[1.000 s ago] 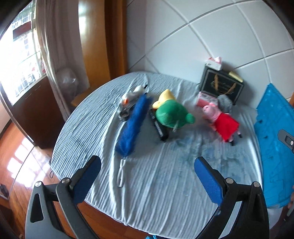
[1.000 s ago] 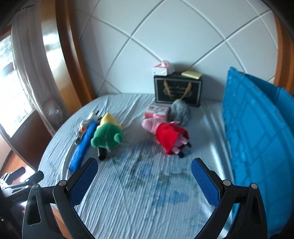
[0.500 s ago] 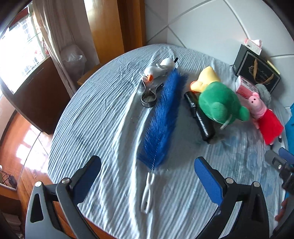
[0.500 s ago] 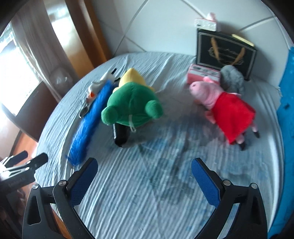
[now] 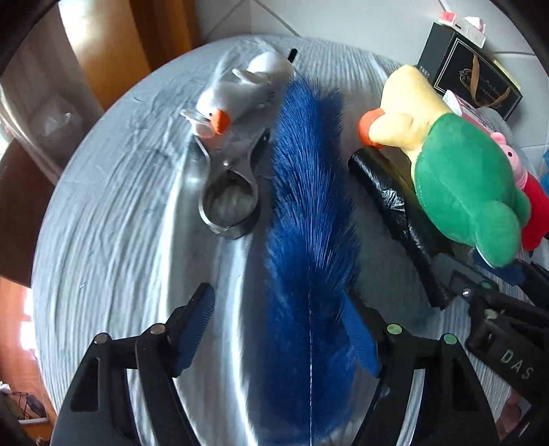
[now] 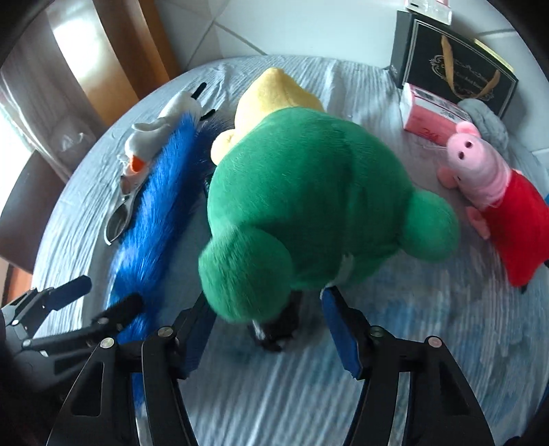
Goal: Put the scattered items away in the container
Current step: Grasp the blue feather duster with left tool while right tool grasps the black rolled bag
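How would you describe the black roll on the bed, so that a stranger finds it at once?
Start at the big green plush toy on the striped bedsheet. A roll of black plastic bags pokes out from under it, beside the blue brush. It alone is glossy, crinkled black.

A pale blue ribbed bedsheet (image 6: pixel 394 360) covers the surface. At its far edge a black gift bag (image 6: pixel 456 75) with gold handles stands against the white tiled wall (image 6: pixel 291 24). A brown wooden panel (image 5: pixel 113 44) rises at left.
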{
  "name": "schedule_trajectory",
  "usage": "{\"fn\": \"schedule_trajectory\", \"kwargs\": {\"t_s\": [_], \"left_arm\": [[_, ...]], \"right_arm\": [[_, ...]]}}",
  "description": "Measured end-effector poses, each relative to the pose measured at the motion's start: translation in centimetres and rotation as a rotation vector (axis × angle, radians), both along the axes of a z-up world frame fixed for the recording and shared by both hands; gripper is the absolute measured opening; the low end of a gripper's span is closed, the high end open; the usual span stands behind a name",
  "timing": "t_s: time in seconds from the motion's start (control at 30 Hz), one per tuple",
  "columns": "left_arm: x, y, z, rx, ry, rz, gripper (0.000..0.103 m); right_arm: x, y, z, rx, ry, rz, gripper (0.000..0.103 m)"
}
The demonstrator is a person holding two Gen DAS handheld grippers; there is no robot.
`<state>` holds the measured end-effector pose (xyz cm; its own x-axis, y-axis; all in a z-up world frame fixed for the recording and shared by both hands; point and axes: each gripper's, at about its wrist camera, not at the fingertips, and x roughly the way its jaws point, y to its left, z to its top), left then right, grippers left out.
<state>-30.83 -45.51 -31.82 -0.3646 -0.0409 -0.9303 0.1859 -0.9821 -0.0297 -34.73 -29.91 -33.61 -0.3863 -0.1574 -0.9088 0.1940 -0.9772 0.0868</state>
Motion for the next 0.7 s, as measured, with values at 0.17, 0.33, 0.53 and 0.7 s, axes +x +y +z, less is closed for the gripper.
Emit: {"fn": "schedule_trajectory", "kwargs": {"t_s": [0.17,0.33,0.53,0.7], "left_arm": [[-2.0,-0.6,-1.6,0.029,-0.026,0.017,0.071],[-2.7,-0.1,-1.7,-0.017,0.000,0.002,0.070],[-1.6,-0.6,-2.0,-0.030,0.002,0.054,0.094],[-1.3,-1.0,-2.3,-0.027,0.018,0.067,0.102]], "right_arm": [[-2.3,-0.6,-1.4,0.040,-0.021,-0.013,0.063],[-3.1,-1.0,-2.0,0.031,-0.034,0.006,0.057],[-2.3,-0.9,-2.8,0.014,-0.039,0.026,0.057],[-3.1,-0.6,-2.8,-0.003,0.008,0.012,0.057]]}}
